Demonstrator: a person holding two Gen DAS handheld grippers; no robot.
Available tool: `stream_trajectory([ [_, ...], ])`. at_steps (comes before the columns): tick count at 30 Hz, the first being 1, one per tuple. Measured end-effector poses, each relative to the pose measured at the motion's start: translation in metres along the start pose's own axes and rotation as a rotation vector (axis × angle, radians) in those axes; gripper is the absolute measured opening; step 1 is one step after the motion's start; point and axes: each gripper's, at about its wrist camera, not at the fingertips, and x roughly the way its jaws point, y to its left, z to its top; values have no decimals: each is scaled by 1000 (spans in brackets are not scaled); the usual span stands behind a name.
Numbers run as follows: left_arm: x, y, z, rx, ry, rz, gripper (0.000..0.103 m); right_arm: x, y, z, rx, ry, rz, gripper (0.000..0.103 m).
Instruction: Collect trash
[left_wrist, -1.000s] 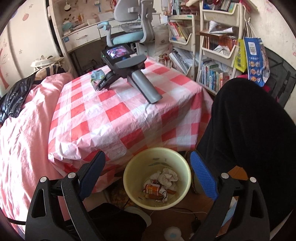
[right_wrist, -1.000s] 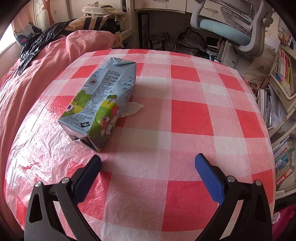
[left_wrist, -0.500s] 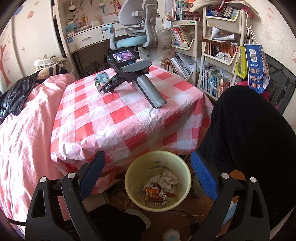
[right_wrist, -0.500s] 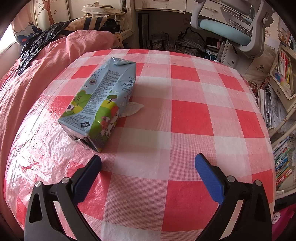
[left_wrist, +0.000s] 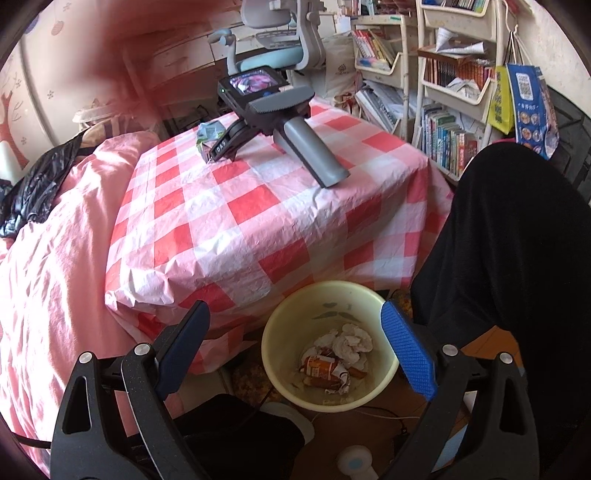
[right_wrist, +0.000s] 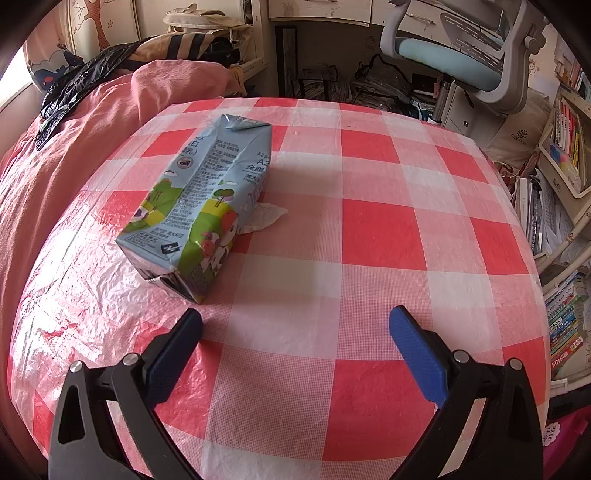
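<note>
Your left gripper (left_wrist: 293, 330) has its jaws wide apart and empty, hanging above the floor with the yellow bin (left_wrist: 330, 343) framed between them at the lower centre of the left wrist view. Inside the bin lie crumpled white tissues (left_wrist: 349, 341) and an orange wrapper (left_wrist: 321, 369). Beyond the bin, the tabletop (left_wrist: 258, 206) under its red-and-white checked cloth fills the middle of the frame, and your right gripper (left_wrist: 273, 122) rests on it near the far edge, handle slanting toward the lower right. Your black-clad leg (left_wrist: 509, 288) takes up the right side, the pink bedding (left_wrist: 48, 258) the left, and a blurred pinkish shape covers the upper left. In the right wrist view, your right gripper (right_wrist: 295, 325) also has its jaws spread wide with nothing between them, low over the checked tabletop (right_wrist: 369, 229). The milk carton (right_wrist: 203, 203) lies on its side left of centre, its near corner just beyond the left jaw tip and not touching it. A small white tissue scrap (right_wrist: 266, 218) pokes out from under the carton's right side. An office chair (right_wrist: 461, 59) stands at the upper right.
</note>
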Motion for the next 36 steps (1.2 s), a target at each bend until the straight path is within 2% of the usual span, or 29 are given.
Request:
stream_trajectory([
  [4,10,-1,0,-6,31,26,90,-1,0,-1,0,0,0,97],
  [7,14,5,1,-49,36,44,90,0,0,0,0,0,0,97],
  [10,18,21,3,-142,40,50,90,0,0,0,0,0,0,97],
  [17,22,71,4,-410,18,10,90,0,0,0,0,0,0,97],
  [27,34,125,21,-597,-10,44,90,0,0,0,0,-1,0,97],
  [31,41,158,42,-648,-28,75,90,-2,0,1,-66,65,46,97],
  [32,43,167,48,-661,-38,88,90,-4,-4,4,-44,71,51,96],
  [34,49,186,60,-691,-57,107,90,-17,-16,10,13,18,85,96],
  [36,63,202,78,-702,-59,101,90,-35,-26,17,32,-59,25,97],
])
